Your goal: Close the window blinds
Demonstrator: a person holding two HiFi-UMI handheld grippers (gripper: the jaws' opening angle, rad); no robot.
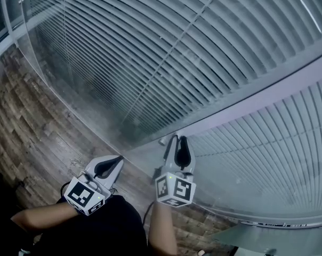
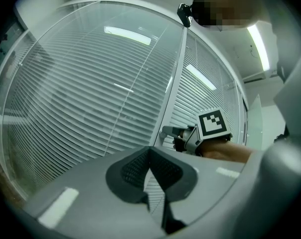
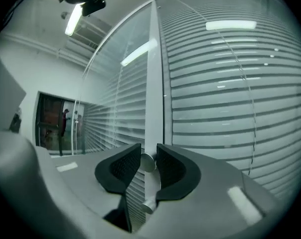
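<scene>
Horizontal blinds (image 1: 150, 52) hang behind glass on both sides of a pale frame post (image 1: 267, 95). A small round silver knob (image 3: 147, 162) sticks out of that post (image 3: 153, 83). My right gripper (image 3: 148, 159) is shut on it, one pad against each side. In the head view the right gripper (image 1: 178, 141) points at the post's base, and the knob (image 1: 163, 141) shows just left of its tips. My left gripper (image 1: 117, 161) hangs lower left, away from the glass. It is shut with nothing in it (image 2: 150, 153). From the left gripper view the right gripper (image 2: 171, 132) shows at the post.
Wood-pattern flooring (image 1: 27, 132) runs along the foot of the glass wall. A second small silver stub (image 3: 147, 206) sits on the post nearer than the held knob. The person's arms and dark clothing (image 1: 97, 228) fill the bottom of the head view.
</scene>
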